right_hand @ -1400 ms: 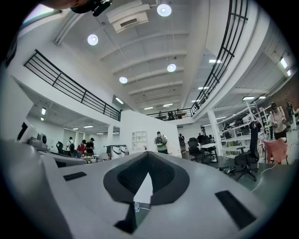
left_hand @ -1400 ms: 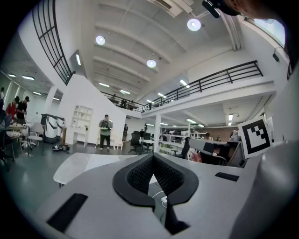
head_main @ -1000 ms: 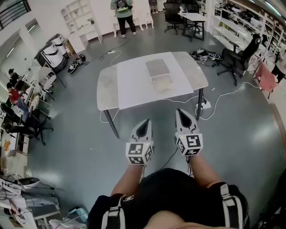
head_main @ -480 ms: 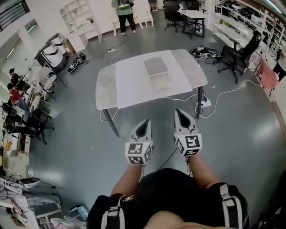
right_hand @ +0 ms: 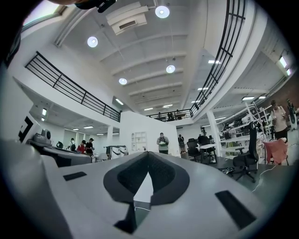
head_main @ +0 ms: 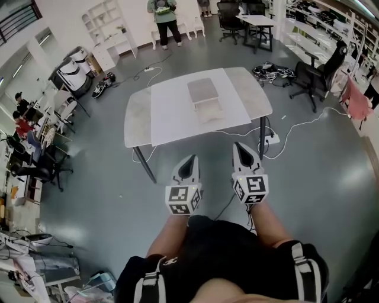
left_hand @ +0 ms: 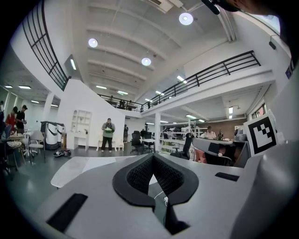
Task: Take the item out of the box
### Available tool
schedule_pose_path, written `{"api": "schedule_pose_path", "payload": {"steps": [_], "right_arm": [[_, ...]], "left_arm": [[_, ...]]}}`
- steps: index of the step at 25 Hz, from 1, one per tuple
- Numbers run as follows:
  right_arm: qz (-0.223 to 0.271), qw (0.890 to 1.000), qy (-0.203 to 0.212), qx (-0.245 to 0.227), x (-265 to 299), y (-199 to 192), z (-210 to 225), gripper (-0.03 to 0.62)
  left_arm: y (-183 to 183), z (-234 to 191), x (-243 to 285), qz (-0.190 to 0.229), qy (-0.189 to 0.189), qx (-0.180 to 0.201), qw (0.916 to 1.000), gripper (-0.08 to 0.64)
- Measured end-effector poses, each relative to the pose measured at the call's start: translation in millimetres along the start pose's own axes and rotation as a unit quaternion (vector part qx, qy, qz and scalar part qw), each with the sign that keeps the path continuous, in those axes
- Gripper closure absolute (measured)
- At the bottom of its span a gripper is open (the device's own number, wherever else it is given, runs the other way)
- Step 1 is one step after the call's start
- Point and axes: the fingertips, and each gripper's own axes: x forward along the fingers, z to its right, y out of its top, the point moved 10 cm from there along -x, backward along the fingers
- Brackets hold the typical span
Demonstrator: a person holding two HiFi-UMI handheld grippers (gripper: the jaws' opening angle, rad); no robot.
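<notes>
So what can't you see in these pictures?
- What's inside the box: in the head view it is too far away and too small to tell.
- The box itself, in both gripper views: hidden behind the left tongs and the right tongs.
- The table's far legs: in the head view, hidden under its top.

Box on the table, both grippers short of it

The box [head_main: 202,92] lies near the middle of the table [head_main: 172,118]. The left gripper [head_main: 190,161] and right gripper [head_main: 240,148] hang side by side before the table's near edge. An office chair [head_main: 317,77] stands right of the table, and a person [head_main: 164,15] stands far behind it.
</notes>
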Motion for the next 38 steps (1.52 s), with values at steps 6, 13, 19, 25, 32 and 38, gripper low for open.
{"api": "schedule_pose_path", "payload": {"steps": [6, 13, 19, 25, 32, 38], "right_arm": [[-0.006, 1.0, 0.001, 0.001, -1.3, -4.2, 20.0, 0.58], [-0.002, 1.0, 0.006, 0.001, 19.4, -4.3, 34.9, 0.58], [-0.012, 1.0, 0.016, 0.0, 52.3, -16.8, 34.9, 0.58], [-0.009, 1.0, 0.019, -0.011, 86.5, -24.4, 38.8, 0.58], [-0.017, 1.0, 0.007, -0.011, 142.9, -34.9, 52.5, 0.58], [-0.031, 0.999, -0.001, -0.011, 206.2, -43.2, 65.6, 0.58]], "left_arm": [[1.5, 10.3, 13.3, 0.004, 0.01, 0.007, 0.9999, 0.555], [4.0, 6.7, 32.4, 0.011, 0.01, 0.008, 0.9999, 0.555], [-4.2, -17.8, 54.4, 0.004, 0.02, 0.005, 0.9998, 0.555], [-7.9, -40.1, 86.0, 0.006, 0.013, 0.008, 0.9999, 0.555], [-6.4, -78.2, 140.7, 0.001, 0.001, 0.002, 1.0, 0.555], [0.6, -115.1, 198.7, -0.006, -0.015, 0.0, 0.9999, 0.555]]}}
